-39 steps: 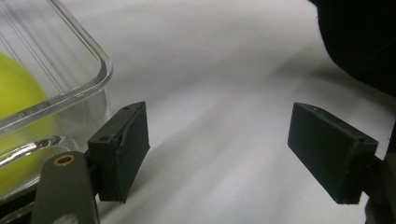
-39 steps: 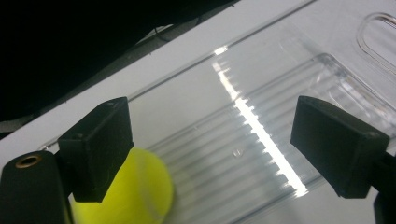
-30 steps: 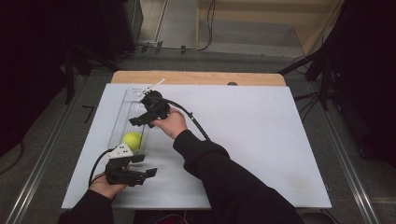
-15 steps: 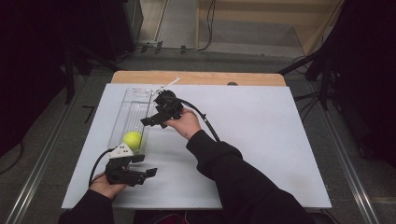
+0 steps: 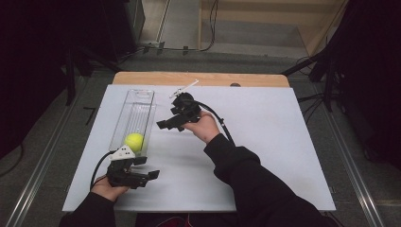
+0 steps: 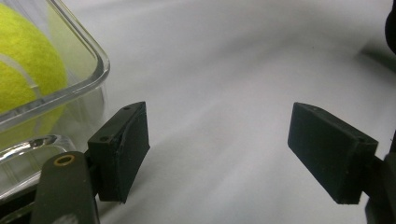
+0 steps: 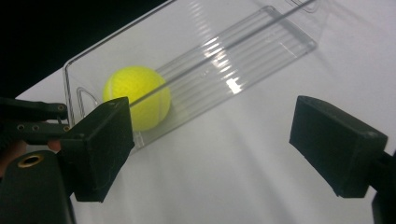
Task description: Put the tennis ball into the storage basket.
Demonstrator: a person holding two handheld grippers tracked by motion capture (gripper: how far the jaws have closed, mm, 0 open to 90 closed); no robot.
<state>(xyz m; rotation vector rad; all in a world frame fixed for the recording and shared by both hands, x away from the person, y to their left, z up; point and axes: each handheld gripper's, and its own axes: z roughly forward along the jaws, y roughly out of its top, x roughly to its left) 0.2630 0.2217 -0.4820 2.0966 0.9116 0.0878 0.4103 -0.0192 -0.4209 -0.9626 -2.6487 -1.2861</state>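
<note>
A yellow tennis ball lies in the near end of a long clear plastic tray on the left side of the white table top. My left gripper rests low on the table just in front of the tray's near end, open and empty. In the left gripper view the ball sits behind the tray's corner, left of the gripper. My right gripper hangs above the table just right of the tray, pointing toward it. In the right gripper view this gripper stands open, with the ball and tray beyond.
The white table cover stretches bare to the right of my right forearm. A wooden strip runs along the far edge, with a small dark object beside it. Dark equipment and floor rails surround the table.
My right hand has carried its open gripper from above the tray toward the right, off the tray and over the bare table. The left gripper and the ball have stayed in place.
</note>
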